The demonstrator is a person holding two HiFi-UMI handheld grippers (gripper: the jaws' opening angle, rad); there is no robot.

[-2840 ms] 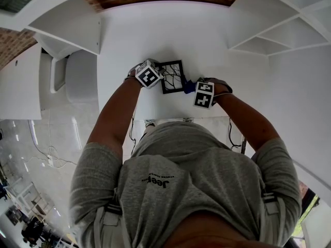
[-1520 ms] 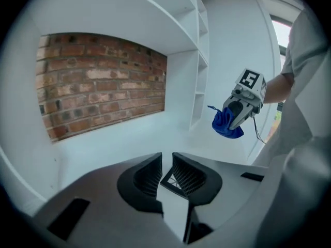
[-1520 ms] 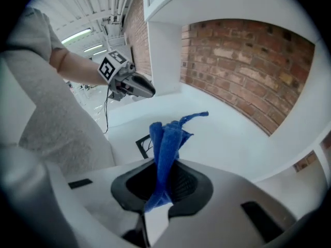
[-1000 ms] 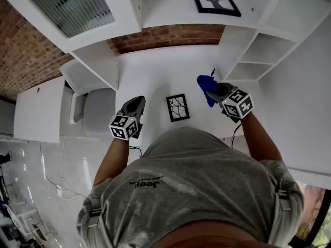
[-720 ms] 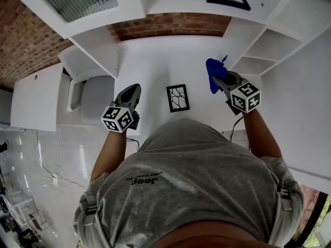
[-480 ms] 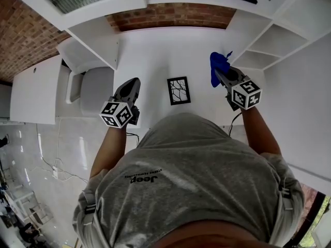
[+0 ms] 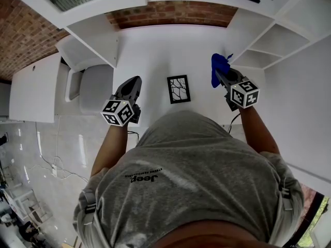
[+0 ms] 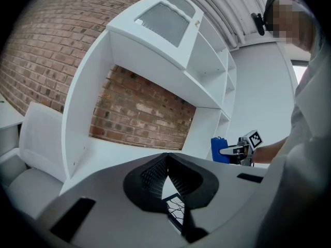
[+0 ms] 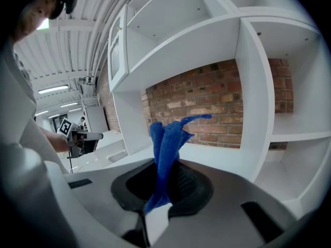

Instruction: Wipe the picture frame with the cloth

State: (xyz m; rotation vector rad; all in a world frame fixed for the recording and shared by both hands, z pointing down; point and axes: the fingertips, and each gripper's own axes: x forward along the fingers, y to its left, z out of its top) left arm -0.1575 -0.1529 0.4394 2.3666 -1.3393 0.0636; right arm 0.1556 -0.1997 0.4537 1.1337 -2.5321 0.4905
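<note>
The picture frame [image 7: 179,89] lies flat and face up on the white desk [image 7: 155,45], between the two grippers and touching neither. Its long axis runs away from the person: one short edge faces the body and the other faces the brick wall [image 7: 170,13], with the far end leaning slightly to the person's left. The right gripper [image 9: 164,175] is off to the frame's right, clamped on a bunched blue cloth [image 9: 166,136] that sticks out beyond the jaws. The left gripper [image 8: 166,160] hovers to the frame's left with its jaws together and nothing between them. No wiping contact is happening now. To wipe well, the right gripper would likely need to bring the loose end of the cloth down so that fabric, not jaw tips, meets the glass, then stroke along the long axis. The left gripper would probably do best pinning a frame edge, since a light frame may skate on the smooth desk.
</note>
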